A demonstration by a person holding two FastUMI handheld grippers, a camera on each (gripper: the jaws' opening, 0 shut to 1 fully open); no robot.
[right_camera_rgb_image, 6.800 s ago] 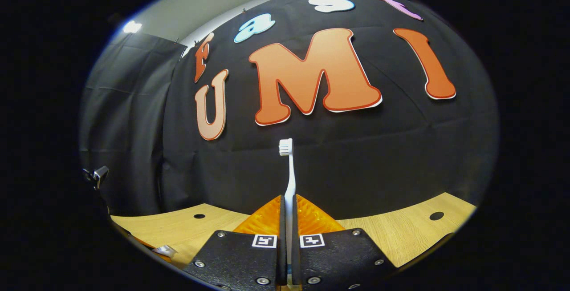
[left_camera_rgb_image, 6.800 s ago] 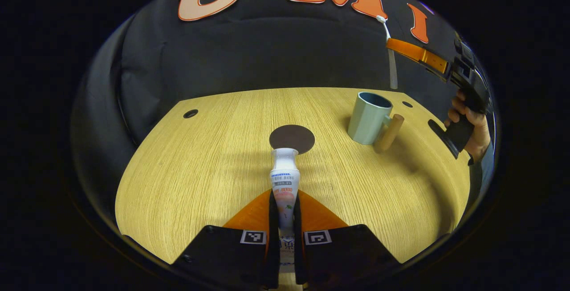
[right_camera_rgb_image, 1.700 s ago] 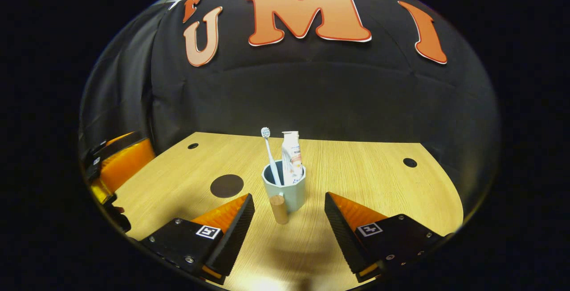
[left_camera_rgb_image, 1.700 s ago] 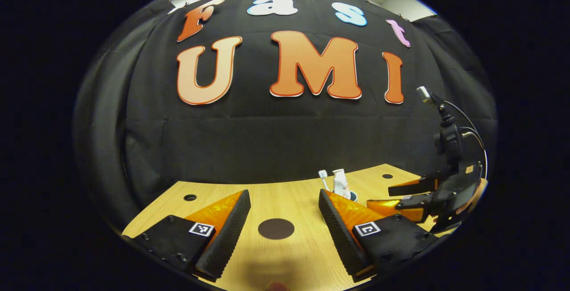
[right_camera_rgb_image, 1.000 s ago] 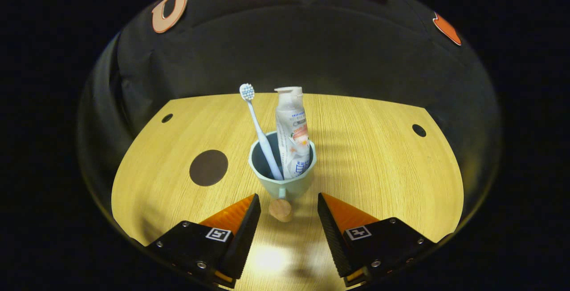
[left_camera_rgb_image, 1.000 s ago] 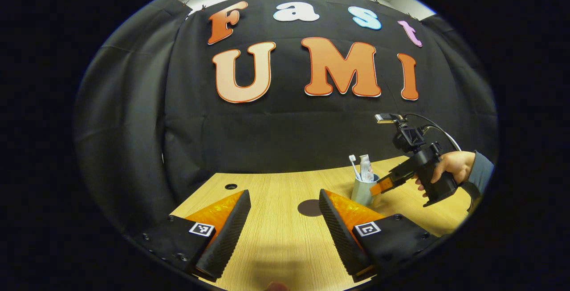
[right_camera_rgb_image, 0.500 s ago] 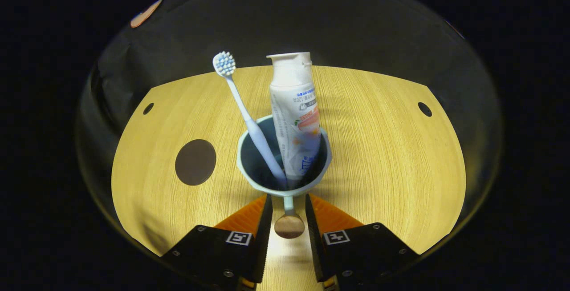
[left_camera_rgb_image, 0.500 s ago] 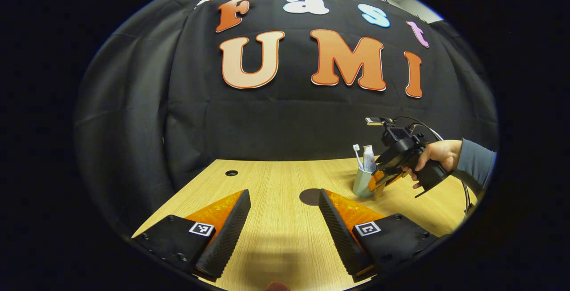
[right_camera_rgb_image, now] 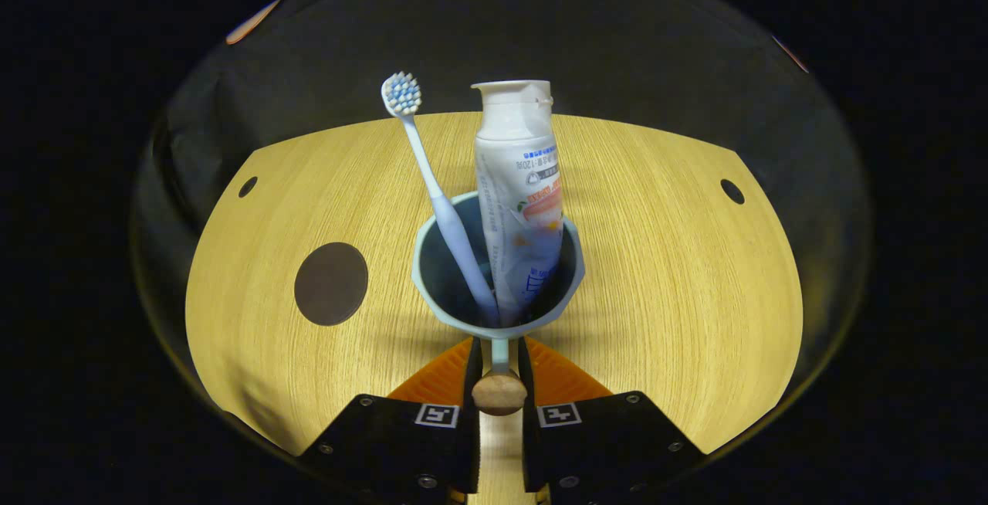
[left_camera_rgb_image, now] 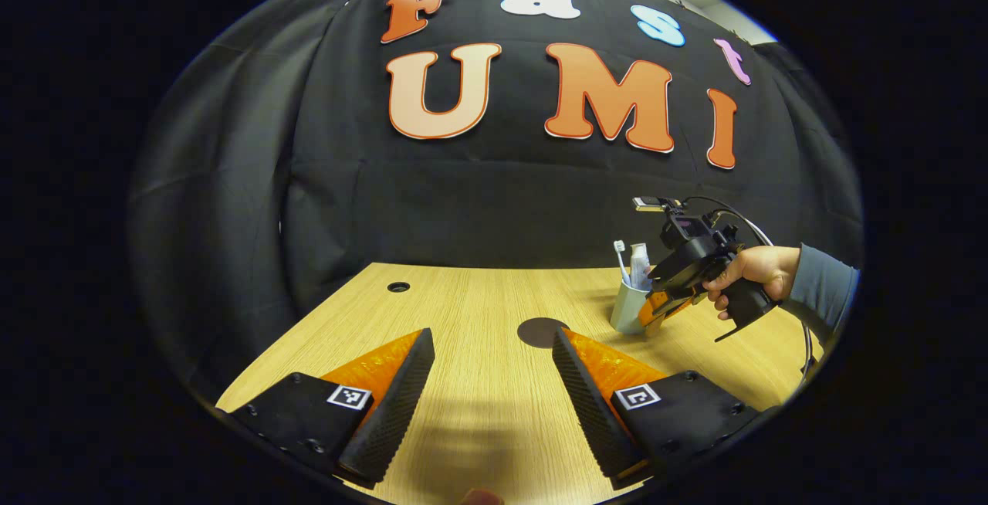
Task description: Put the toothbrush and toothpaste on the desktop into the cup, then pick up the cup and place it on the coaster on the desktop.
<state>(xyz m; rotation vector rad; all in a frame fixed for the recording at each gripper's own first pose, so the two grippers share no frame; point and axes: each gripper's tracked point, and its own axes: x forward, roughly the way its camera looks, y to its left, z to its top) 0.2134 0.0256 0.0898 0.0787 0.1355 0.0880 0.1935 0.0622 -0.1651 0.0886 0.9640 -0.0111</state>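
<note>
Fingers point(right_camera_rgb_image: 471, 381) of the right gripper point(right_camera_rgb_image: 498, 381) sit at the bottom of the right gripper view, drawn in narrow on the wooden handle point(right_camera_rgb_image: 499, 393) of the cup point(right_camera_rgb_image: 498, 312), 1 finger on each side of it, with both seeming to press on it. The handle's round wooden end faces the camera between the 2 fingers, and a short pale stem joins it to the cup wall just beyond the fingertips. The cup stands on the wooden surface point(right_camera_rgb_image: 679, 273), upright, its mouth open toward the camera. Inside it the toothbrush point(right_camera_rgb_image: 432, 188) leans to the left with its bristled head up, and the toothpaste point(right_camera_rgb_image: 519, 204) stands beside it on the right, cap end up. The dark round coaster point(right_camera_rgb_image: 331, 283) lies on the surface to the left of the cup, apart from it.

In the left gripper view, the left gripper point(left_camera_rgb_image: 494, 393) hangs over the near part of the surface point(left_camera_rgb_image: 463, 312) with its 2 fingers wide apart and nothing between them. Beyond its right finger lies the coaster point(left_camera_rgb_image: 542, 332), and farther right stands the cup point(left_camera_rgb_image: 627, 307) with the right gripper point(left_camera_rgb_image: 660, 308) at its side, held by a hand point(left_camera_rgb_image: 752, 269) in a grey sleeve point(left_camera_rgb_image: 826, 289).
</note>
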